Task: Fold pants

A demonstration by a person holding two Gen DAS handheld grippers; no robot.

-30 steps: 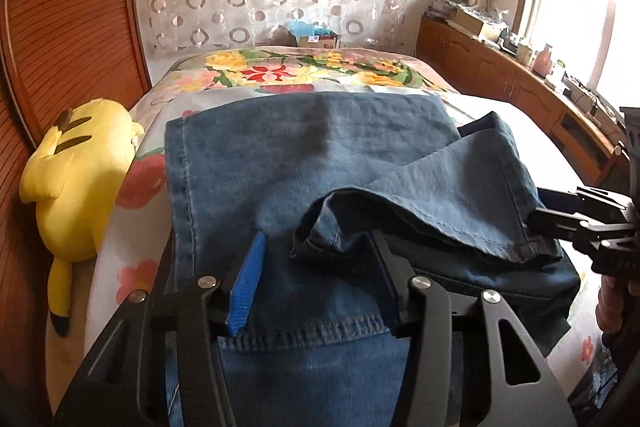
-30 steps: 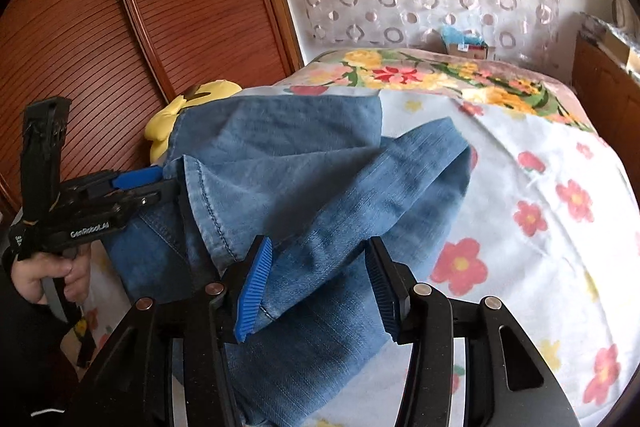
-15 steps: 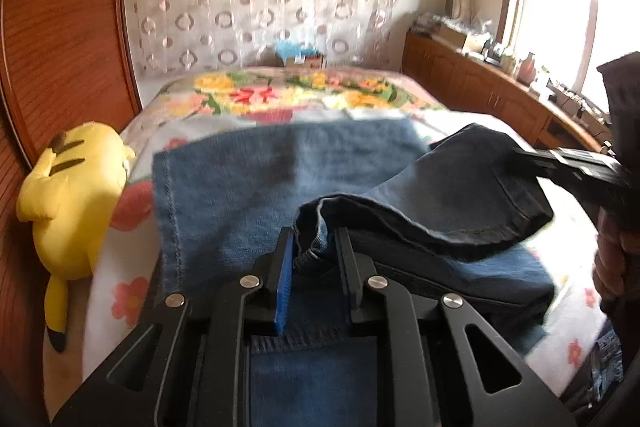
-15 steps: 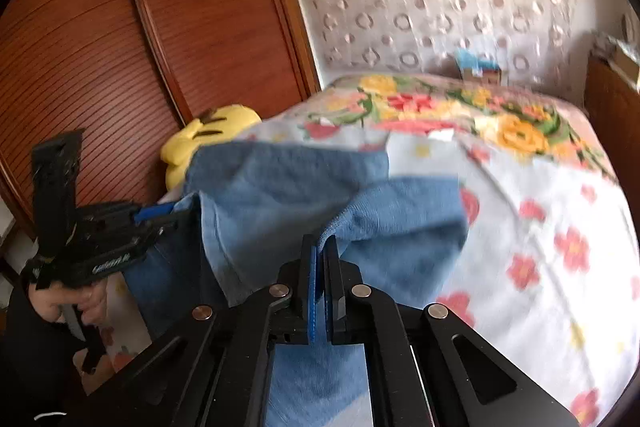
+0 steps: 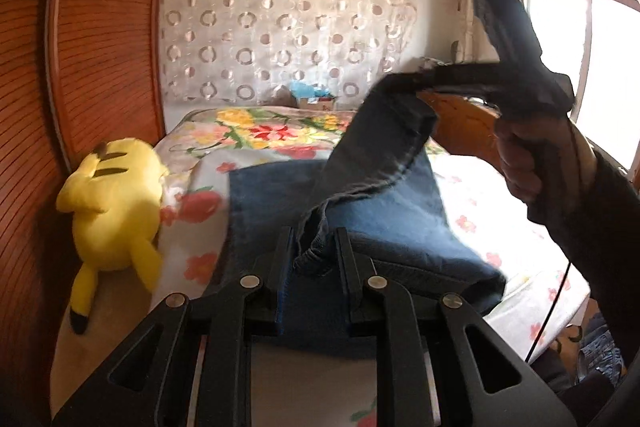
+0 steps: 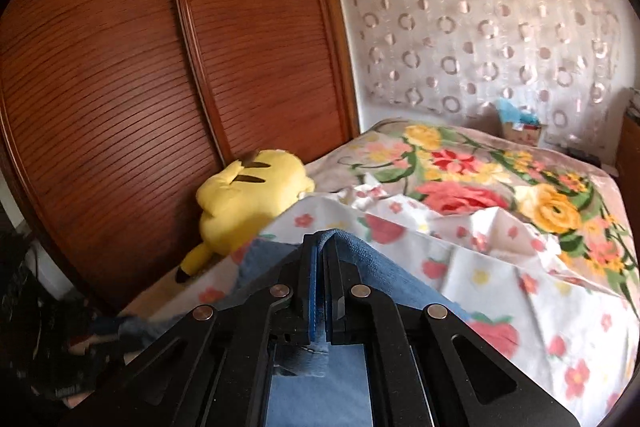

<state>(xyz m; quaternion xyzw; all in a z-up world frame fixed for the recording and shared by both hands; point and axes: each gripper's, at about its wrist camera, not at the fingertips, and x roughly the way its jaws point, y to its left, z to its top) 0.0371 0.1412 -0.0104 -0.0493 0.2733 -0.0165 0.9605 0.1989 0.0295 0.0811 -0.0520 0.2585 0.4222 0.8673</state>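
Above the bed (image 5: pixel 472 195), both grippers (left (image 5: pixel 312 247), right (image 6: pixel 323 247)) tilt downward, clamped on the jeans (image 5: pixel 380 211).

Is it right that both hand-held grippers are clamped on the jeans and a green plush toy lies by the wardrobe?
Not quite: the plush toy is yellow, as the left wrist view shows. The left hand-held gripper and right hand-held gripper do clamp the jeans beside the wardrobe.
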